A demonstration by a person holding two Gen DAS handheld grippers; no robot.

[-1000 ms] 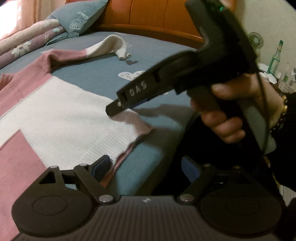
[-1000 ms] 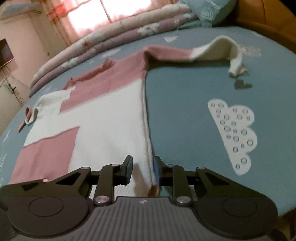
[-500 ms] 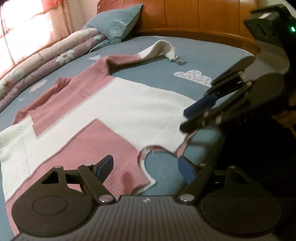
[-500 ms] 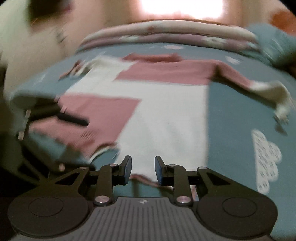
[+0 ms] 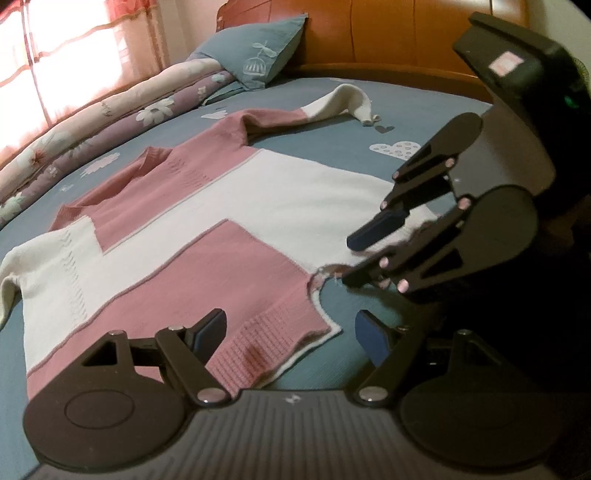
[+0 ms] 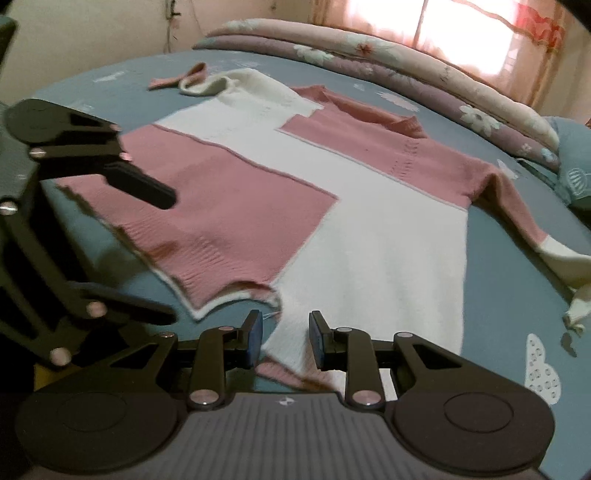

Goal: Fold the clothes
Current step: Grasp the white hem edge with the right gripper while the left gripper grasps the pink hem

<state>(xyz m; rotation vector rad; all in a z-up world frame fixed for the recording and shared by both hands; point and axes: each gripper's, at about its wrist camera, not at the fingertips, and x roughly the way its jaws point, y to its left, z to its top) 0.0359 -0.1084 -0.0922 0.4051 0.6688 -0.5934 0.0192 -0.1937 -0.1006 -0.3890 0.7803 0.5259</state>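
A pink and white sweater (image 5: 258, 206) lies spread face up on the blue bed sheet (image 5: 417, 110), sleeves out to both sides. My left gripper (image 5: 290, 332) is open and wide, low over the pink hem corner (image 5: 266, 347), its pads clear of the cloth. In the right wrist view the left gripper (image 6: 170, 256) stands at the left, jaws apart. My right gripper (image 6: 286, 338) is shut on the white part of the hem (image 6: 291, 343), which is bunched and turned up between its pads. The right gripper (image 5: 351, 262) also shows at the hem's right in the left wrist view.
A rolled floral quilt (image 5: 110, 118) runs along the far side of the bed under a bright curtained window. A blue pillow (image 5: 258, 55) leans on the wooden headboard (image 5: 369, 33). The bed's near edge is just behind both grippers.
Both views swung toward the sweater's middle. The left gripper moved along the hem to the pink corner. The right gripper rolled over with the white hem, pulling a notch into the hem line.
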